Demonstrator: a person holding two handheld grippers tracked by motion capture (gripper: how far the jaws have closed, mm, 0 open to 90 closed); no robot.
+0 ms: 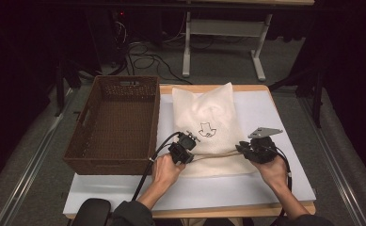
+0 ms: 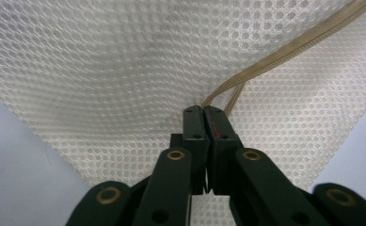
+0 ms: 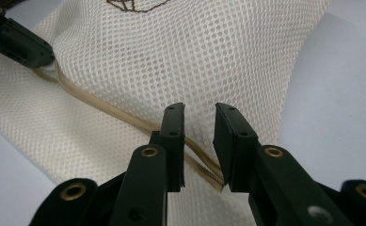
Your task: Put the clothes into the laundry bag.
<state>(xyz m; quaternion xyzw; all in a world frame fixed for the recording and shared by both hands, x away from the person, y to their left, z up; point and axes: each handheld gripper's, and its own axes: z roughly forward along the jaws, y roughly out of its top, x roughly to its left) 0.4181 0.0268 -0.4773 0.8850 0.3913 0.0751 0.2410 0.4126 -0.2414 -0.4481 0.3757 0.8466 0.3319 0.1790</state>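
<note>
A cream mesh bag (image 1: 212,127) with a small printed figure lies flat at the centre of the table (image 1: 284,117), its zipper (image 1: 216,155) running along the lower edge. The left gripper (image 1: 183,151), lower centre-left in the high view, is clamped tight on the zipper end (image 2: 208,101). The right gripper (image 3: 199,141) has its jaws apart, straddling the zipper tape without pinching it. The brown wicker basket (image 1: 89,143) at the left has nothing in it. The zipper work looks barely begun; moving the bag to the basket probably remains.
</note>
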